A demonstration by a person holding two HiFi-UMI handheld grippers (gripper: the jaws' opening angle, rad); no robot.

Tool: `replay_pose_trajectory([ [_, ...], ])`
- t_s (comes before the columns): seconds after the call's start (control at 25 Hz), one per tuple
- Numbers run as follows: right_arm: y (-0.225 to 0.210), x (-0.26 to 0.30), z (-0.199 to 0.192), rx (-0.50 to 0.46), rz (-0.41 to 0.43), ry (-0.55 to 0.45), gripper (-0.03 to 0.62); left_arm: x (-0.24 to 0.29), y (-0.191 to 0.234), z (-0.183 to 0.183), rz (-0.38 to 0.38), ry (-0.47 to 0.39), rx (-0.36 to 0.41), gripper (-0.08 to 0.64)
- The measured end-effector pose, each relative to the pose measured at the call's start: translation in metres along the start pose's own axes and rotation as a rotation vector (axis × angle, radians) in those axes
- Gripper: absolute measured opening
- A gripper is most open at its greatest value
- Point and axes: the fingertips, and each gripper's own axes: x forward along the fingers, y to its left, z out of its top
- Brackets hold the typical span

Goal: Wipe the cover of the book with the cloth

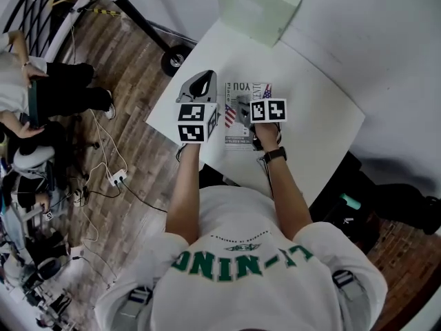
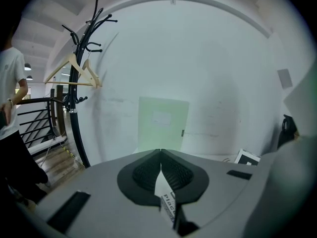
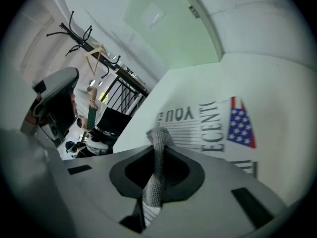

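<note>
Book (image 3: 198, 118) held, cloth (image 3: 159, 135) ready
Your left gripper (image 2: 160, 151) pinches the book's edge and your right gripper (image 3: 158, 150) pinches the cloth. Drag hard and you could tear the book.

Light: soft, even, indoor; white table (image 1: 324, 109) and wall (image 2: 208, 58) read bright | Shadows: faint, diffuse; dark patch beside table, right | Gripper views: heavy fisheye, black vignetted corners, nearest foreground blurred | Focus: book (image 3: 213, 123) print legible, slightly soft; cloth (image 3: 156, 172) weave sharp | Head view: edges bowed
</note>
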Motion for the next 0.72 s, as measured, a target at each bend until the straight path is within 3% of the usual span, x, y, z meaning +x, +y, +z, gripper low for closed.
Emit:
replay_pose_trajectory([
  [0.16,0.043,0.037,-0.015,-0.03,0.073,0.073,0.04,-0.006,0.011,-0.002,0.021,0.005,0.004,0.014],
  [0.36,0.037,0.04,-0.021,0.0,0.066,0.072,0.04,-0.012,0.02,0.004,0.035,-0.01,-0.015,0.014],
  [0.72,-0.062,-0.037,-0.015,0.125,-0.081,-0.04,0.041,0.005,-0.016,0.007,-0.05,-0.017,0.006,0.014],
])
